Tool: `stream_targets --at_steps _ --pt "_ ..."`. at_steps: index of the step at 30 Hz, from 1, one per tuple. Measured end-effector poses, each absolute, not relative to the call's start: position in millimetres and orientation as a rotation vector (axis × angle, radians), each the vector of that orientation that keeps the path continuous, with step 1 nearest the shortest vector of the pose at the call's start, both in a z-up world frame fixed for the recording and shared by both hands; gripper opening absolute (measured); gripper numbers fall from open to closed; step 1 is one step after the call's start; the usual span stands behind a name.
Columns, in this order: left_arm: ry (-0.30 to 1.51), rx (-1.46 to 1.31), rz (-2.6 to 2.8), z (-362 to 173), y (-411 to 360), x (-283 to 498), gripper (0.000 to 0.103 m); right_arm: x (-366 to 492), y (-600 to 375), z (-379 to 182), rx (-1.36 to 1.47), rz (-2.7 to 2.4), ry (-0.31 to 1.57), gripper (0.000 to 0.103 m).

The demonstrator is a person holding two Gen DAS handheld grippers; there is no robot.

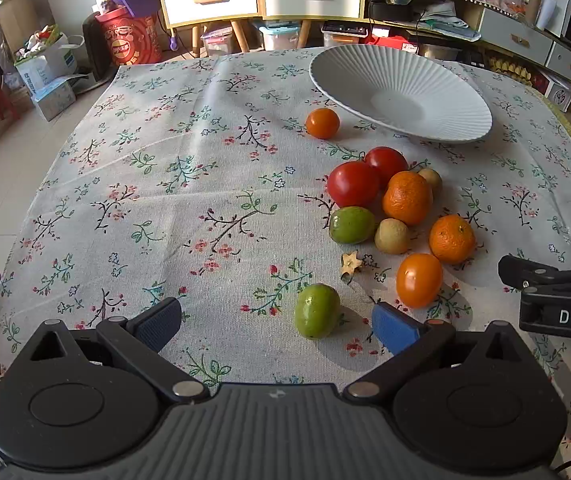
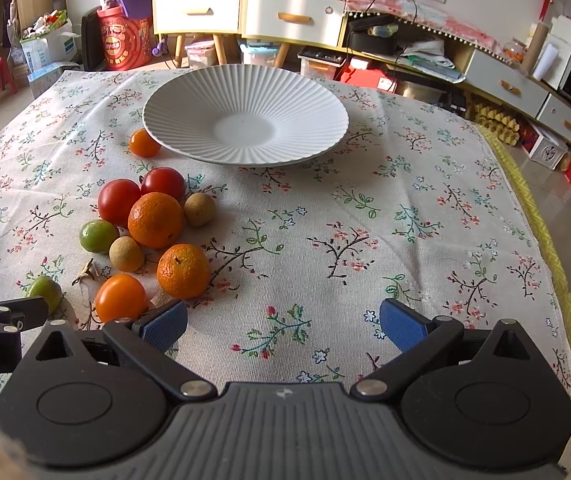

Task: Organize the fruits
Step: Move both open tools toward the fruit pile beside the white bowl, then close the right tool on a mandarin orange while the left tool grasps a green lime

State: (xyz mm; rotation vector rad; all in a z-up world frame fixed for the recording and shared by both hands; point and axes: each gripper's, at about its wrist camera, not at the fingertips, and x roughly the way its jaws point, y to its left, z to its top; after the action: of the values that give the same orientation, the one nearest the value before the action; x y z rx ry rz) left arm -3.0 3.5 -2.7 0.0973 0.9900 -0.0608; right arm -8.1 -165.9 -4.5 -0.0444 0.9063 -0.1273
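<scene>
Left gripper (image 1: 277,324) sits bottom centre of its view, jaws spread wide, nothing held. A lime (image 1: 316,311) lies on the cloth (image 1: 165,200) between its blue pads (image 1: 395,330), nearer the right one, touching neither. Right gripper (image 2: 283,326) likewise wide open & empty, low centre of its own view, w/ bare cloth between the pads; its left pad sits just beside an orange tomato (image 2: 120,297).

Fruit pile: mid-right in left view, mid-left in right view. Two red tomatoes (image 1: 352,184) touching each other, a tangerine (image 1: 406,198) against them, 2nd tangerine (image 1: 452,239) lower right, 2nd lime (image 1: 351,225) beside a longan (image 1: 392,235), another longan (image 1: 430,178) behind the first tangerine. Dry leaf scrap (image 1: 351,263) just below the pile.

White ribbed plate (image 1: 425,68) upper right in left view, upper centre in right view, nothing in it. Small orange tomato (image 1: 322,123) sits apart from the pile, just beside the plate's rim.

Cabinet w/ drawers (image 2: 245,8) along top of frame.
</scene>
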Motion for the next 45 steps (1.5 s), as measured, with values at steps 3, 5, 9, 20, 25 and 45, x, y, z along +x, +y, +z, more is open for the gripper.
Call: stream_targets --at_steps 3,5,9,20,25,45 --pt "0.99 0.097 -0.061 -2.7 3.5 -2.9 0.099 -8.0 -166.0 -4.4 -0.045 -0.128 0.906 0.103" --pt "0.99 0.097 -0.061 -2.7 3.3 -3.0 0.099 -8.7 -165.7 -4.4 -0.044 -0.129 0.906 0.103" --pt "0.99 0.097 -0.06 -2.8 3.1 -2.9 0.099 -8.4 -165.6 -4.3 -0.044 -0.128 0.907 0.103" --pt "0.991 0.111 -0.117 -9.1 8.2 -7.7 0.099 -11.9 -162.8 -5.3 -0.018 -0.037 0.893 0.103" --pt "0.976 0.092 -0.141 -16.5 19.4 -10.9 0.099 -13.8 -163.3 -10.3 0.01 0.036 0.895 0.102" --pt "0.94 -0.026 -0.246 -34.8 26.0 -11.1 0.077 -6.2 -166.0 -24.1 0.102 0.154 0.907 0.084"
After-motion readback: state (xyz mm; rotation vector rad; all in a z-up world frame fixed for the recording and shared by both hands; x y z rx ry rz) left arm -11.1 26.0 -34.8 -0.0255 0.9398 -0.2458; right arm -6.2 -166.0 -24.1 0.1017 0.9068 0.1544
